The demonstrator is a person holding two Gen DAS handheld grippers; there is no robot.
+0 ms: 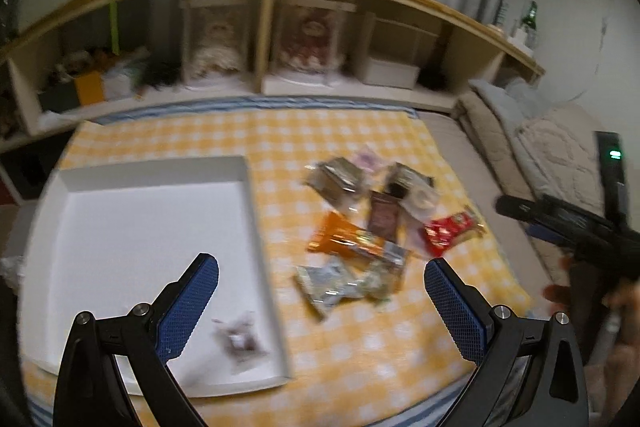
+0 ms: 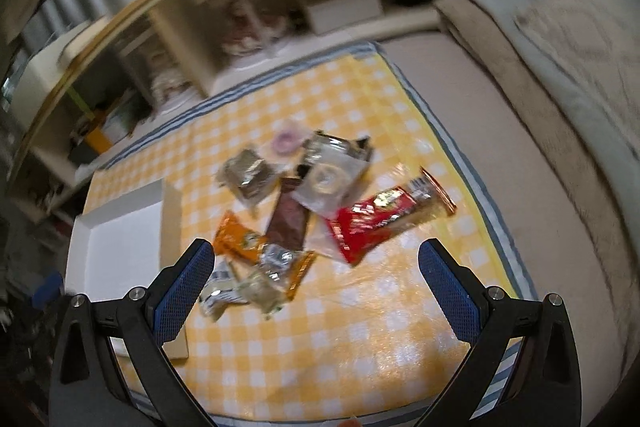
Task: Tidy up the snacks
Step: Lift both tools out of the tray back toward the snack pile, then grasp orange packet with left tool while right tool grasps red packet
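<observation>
One packet (image 1: 240, 341) lies in the tray (image 1: 156, 187); both grippers' fingers (image 1: 192, 303) (image 2: 450, 291) spread apart.

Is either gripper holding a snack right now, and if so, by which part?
Nothing is held. The left gripper and right gripper are both wide open with nothing between their blue pads, above the snack pile.

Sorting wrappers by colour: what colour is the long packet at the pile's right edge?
Red packet, with a gold-orange end; clearest in the right wrist view.
</observation>
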